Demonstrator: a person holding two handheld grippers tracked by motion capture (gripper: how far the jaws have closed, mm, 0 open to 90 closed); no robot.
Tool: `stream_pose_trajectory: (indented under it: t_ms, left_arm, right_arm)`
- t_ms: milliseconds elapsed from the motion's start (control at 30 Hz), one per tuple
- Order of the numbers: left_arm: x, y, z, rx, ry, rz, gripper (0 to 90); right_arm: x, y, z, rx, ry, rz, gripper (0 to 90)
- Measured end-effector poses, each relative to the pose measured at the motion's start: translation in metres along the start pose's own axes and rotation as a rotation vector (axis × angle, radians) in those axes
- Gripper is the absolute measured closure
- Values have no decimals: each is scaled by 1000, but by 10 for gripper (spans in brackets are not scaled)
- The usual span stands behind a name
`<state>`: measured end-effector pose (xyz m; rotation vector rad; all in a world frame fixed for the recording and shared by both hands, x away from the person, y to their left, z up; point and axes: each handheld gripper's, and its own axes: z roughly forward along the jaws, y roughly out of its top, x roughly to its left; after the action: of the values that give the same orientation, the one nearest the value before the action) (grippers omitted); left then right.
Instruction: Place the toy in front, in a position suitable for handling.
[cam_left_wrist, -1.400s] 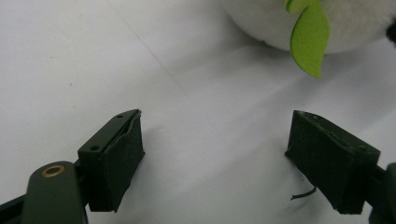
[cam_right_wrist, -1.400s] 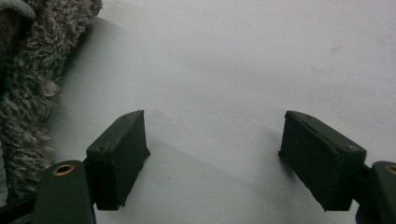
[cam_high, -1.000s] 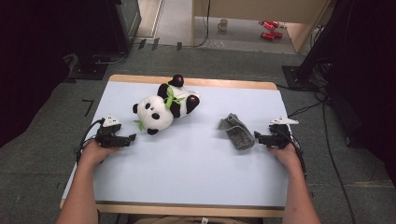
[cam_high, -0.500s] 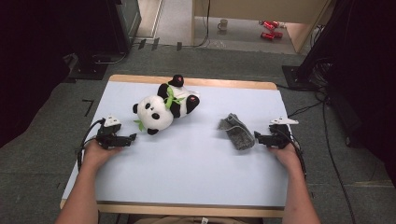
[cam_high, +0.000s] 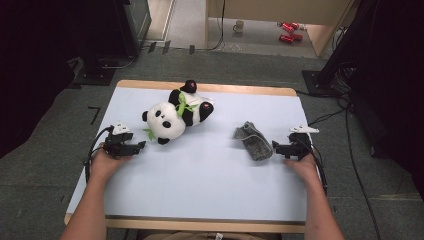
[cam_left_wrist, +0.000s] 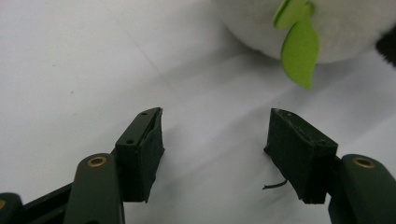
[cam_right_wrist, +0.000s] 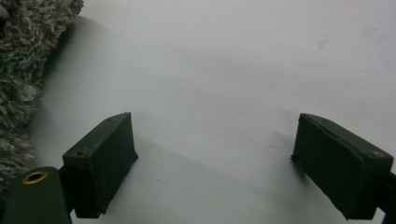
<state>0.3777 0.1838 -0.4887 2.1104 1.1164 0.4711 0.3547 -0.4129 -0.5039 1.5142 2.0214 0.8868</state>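
a person sits at a white-topped table, a two-jaw gripper in each hand, both resting on the surface.

at the left, the left gripper points toward 3 o'clock. its jaws stand apart with nothing between them and have just been closing a little. a stuffed panda lies just beyond the tips, toward 1 o'clock from them, near but not touching. the panda lies on its back, its long axis running from the white head at 7 o'clock to the black feet at 1 o'clock, with a green leaf at its neck. in the left gripper view the leaf and white fur sit just ahead of the right-hand jaw.

at the right, a grey fuzzy sock lies crumpled, its long axis from 10 to 4 o'clock. the right gripper points toward 9 o'clock, almost touching the sock's near end. its jaws have just been opening and hold nothing. the right hand is plainly nearer the sock, the left nearer the panda.
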Motion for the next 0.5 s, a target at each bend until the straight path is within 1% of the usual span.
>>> stream_pose_trajectory:
  t_ms: [67, 133, 167, 233, 267, 333, 433, 500]
  left_arm:
    - [1, 0, 0, 2, -10, -10, 364]
    - [2, 0, -1, -4, -2, -13, 367]
    - [3, 1, -3, -11, -2, -16, 371]
    - [5, 2, -5, -29, -3, -38, 374]
    - [6, 3, -7, -31, -8, -47, 380]
    - [9, 6, -9, -6, -42, -63, 381]
    - [10, 11, -13, -8, -42, -66, 368]
    - [12, 13, -15, -26, -42, -78, 367]
  right_arm:
    - [0, 0, 0, -3, -1, 0, 124]
    - [0, 0, 0, -2, -3, 2, 123]
    - [0, 0, 0, 1, 1, 9, 122]
    - [0, 0, 0, 1, 2, 10, 122]
    - [-1, 0, 0, 1, 2, 10, 122]
    - [-1, 0, 0, 2, 3, 11, 122]
    - [-1, 0, 0, 2, 2, 10, 122]
    - [-1, 0, 0, 2, 2, 10, 122]
